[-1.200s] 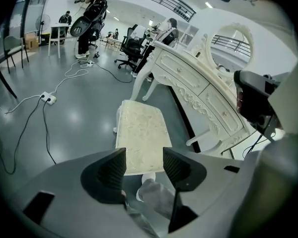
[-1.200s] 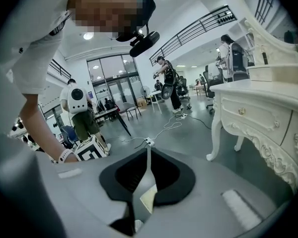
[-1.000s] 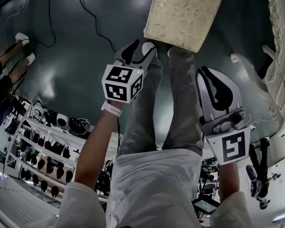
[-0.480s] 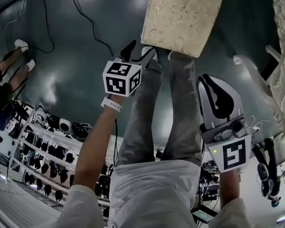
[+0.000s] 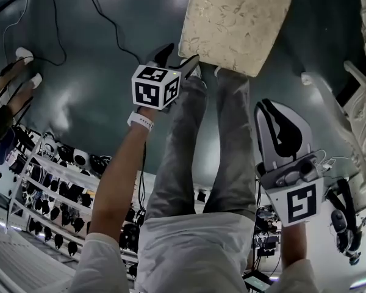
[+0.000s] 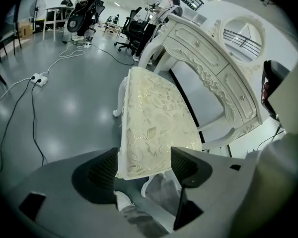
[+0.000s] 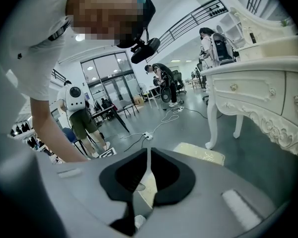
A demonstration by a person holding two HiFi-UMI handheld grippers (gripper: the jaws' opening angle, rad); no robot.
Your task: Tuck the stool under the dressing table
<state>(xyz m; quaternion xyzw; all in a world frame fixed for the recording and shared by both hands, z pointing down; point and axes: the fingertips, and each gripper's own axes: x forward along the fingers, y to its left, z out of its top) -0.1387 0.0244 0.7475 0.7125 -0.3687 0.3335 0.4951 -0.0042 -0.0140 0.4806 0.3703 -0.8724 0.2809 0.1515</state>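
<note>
The stool point(image 5: 235, 23) has a cream patterned cushion and white carved legs; it stands on the dark floor in front of my feet. The white ornate dressing table point(image 5: 363, 96) is off to its right. My left gripper point(image 5: 178, 63) hangs at the stool's near edge, its jaws opening. In the left gripper view the stool point(image 6: 154, 128) shows between the spread pads of the left gripper point(image 6: 144, 165), untouched, with the dressing table point(image 6: 213, 68) beyond. My right gripper point(image 5: 274, 112) is held lower and to the right, shut and empty. The right gripper point(image 7: 148, 170) shows only a thin slit.
Black cables point(image 5: 79, 17) run across the floor at the left, with a power strip point(image 6: 39, 78). Another person's feet point(image 5: 24, 60) stand at the left edge. My own legs point(image 5: 222, 133) reach to the stool. Office chairs point(image 6: 84, 14) and people point(image 7: 79, 113) stand further off.
The left gripper has sunk towards the stool's near edge and its jaws have spread wider. The right gripper has shifted only a little and stays shut.
</note>
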